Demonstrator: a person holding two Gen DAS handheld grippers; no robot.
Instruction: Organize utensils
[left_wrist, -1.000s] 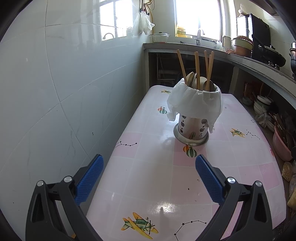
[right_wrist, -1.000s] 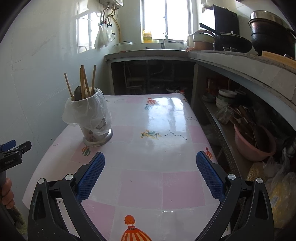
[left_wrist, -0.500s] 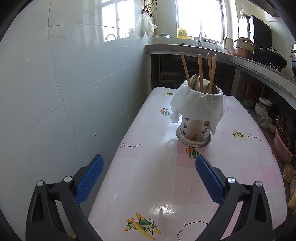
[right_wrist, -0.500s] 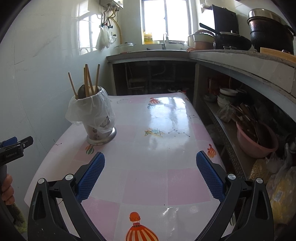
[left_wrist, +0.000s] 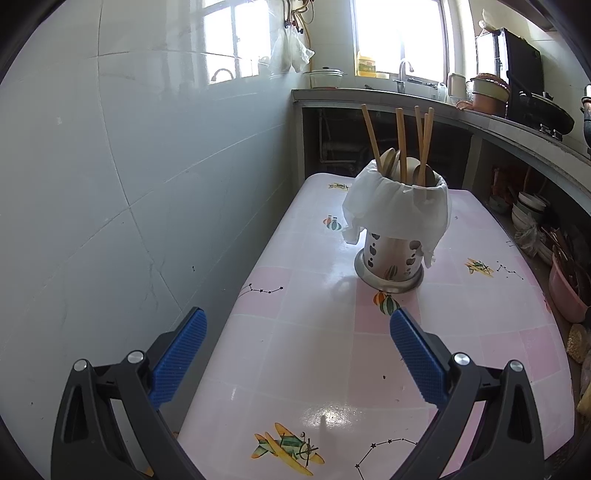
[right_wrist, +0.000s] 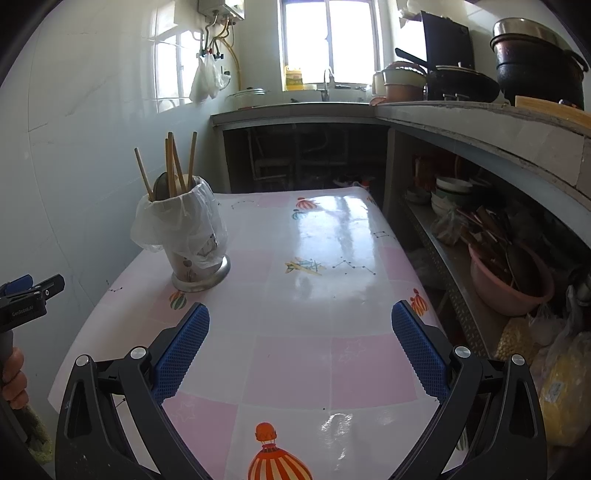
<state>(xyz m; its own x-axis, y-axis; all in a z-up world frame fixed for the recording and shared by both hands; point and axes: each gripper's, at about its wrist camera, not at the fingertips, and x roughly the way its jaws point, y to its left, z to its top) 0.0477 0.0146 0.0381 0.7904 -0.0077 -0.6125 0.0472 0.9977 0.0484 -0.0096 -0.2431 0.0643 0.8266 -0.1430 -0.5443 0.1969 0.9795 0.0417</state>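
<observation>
1. One long table (left_wrist: 317, 354) with a pink-and-white checked cover, printed with balloons and little planes, runs along the tiled wall (left_wrist: 110, 177) on my left, and both my tools hang over its near end.
2. My left gripper (left_wrist: 298, 332) is spread wide with nothing between its blue pads (left_wrist: 413, 354); it sits above the table's near left edge, by the wall.
3. My right gripper (right_wrist: 300, 326) is spread wide and empty too, over the middle of the near edge.
4. My utensil holder (left_wrist: 391, 254), a metal cup on a round base with a white plastic bag (left_wrist: 397, 206) folded over its rim, stands upright toward the table's left edge, about halfway along, well apart from both tools.
5. Four wooden chopsticks (left_wrist: 400, 144) and a few spoons (left_wrist: 423, 175) stand in the holder, leaning against its rim.
</observation>
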